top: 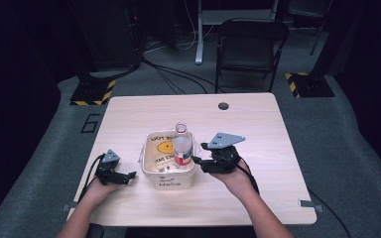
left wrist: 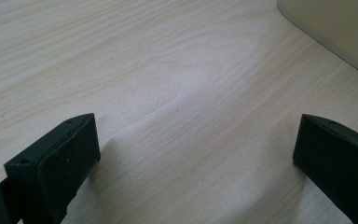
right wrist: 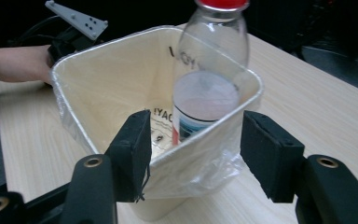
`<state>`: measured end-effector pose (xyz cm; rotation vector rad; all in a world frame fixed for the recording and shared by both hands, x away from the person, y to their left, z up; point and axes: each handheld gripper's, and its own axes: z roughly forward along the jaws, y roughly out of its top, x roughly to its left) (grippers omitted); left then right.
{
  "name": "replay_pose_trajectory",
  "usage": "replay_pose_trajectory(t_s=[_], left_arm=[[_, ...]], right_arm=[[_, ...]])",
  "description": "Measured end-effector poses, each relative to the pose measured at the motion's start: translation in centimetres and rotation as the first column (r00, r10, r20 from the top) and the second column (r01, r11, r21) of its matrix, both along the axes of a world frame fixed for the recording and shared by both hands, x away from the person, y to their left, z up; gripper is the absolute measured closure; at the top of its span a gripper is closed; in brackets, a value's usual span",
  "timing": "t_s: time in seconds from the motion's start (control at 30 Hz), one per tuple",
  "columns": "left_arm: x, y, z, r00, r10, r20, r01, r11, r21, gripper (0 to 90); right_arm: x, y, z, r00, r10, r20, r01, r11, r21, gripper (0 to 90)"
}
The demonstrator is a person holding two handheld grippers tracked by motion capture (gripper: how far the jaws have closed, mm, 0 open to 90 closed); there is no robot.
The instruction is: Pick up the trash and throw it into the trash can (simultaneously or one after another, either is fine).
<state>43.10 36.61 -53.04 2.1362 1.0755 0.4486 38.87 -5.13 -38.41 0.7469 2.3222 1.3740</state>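
low in the right gripper view, the right gripper (right wrist: 193, 149) stands released around the bin's (right wrist: 116, 79) rim, the bottle (right wrist: 209, 88) already leaning inside at centre frame, so the drop looks done and only withdrawal remains.

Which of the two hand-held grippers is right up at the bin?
The right hand-held gripper, its jaws astride the bin's rim beside the bottle; the left rests on bare table.

The bottle (right wrist: 209, 88) loses its red cap to the right gripper view's top edge; its base is hidden behind the bin (right wrist: 121, 79) wall. In the left gripper view, just a corner of the bin (left wrist: 335, 28) shows. Printed lettering inside stays partly unreadable.
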Motion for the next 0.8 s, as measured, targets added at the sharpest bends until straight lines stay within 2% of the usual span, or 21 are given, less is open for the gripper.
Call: replay_pose_trajectory(t_s=[0.07, 0.23, 0.43, 0.63, 0.73, 0.8], left_arm=[[0.0, 0.0, 0.0, 1.0, 0.003, 0.003, -0.003, 1.0, -0.003, 0.2], [0.0, 0.0, 0.0, 1.0, 0.003, 0.003, -0.003, 1.0, -0.003, 0.2], [0.1, 0.0, 0.0, 1.0, 0.007, 0.001, -0.007, 1.0, 0.002, 0.2], [0.2, -0.1, 0.0, 1.0, 0.008, 0.001, -0.008, 1.0, 0.001, 0.1], [0.3, -0.1, 0.0, 0.9999, 0.011, 0.007, -0.011, 0.9999, 0.002, 0.1], [0.3, -0.1, 0.0, 0.9999, 0.012, 0.007, -0.012, 0.9999, 0.002, 0.2]], right_arm=[[-0.2, -0.7, 0.1, 0.9996, -0.026, 0.006, 0.026, 1.0, 0.001, 41.7], [-0.3, -1.5, 0.0, 0.9985, -0.047, 0.028, 0.047, 0.999, -0.004, 41.1], [-0.6, -3.0, -0.8, 0.9962, -0.08, 0.034, 0.081, 0.997, -0.015, 40.5], [-0.5, -4.8, -1.7, 0.9914, -0.124, 0.04, 0.124, 0.992, -0.001, 39.6], [-0.5, -6.3, -2.4, 0.985, -0.17, 0.032, 0.169, 0.985, 0.014, 39.6], [-0.5, -7.2, -2.7, 0.9811, -0.188, 0.047, 0.188, 0.982, 0.001, 39.7]])
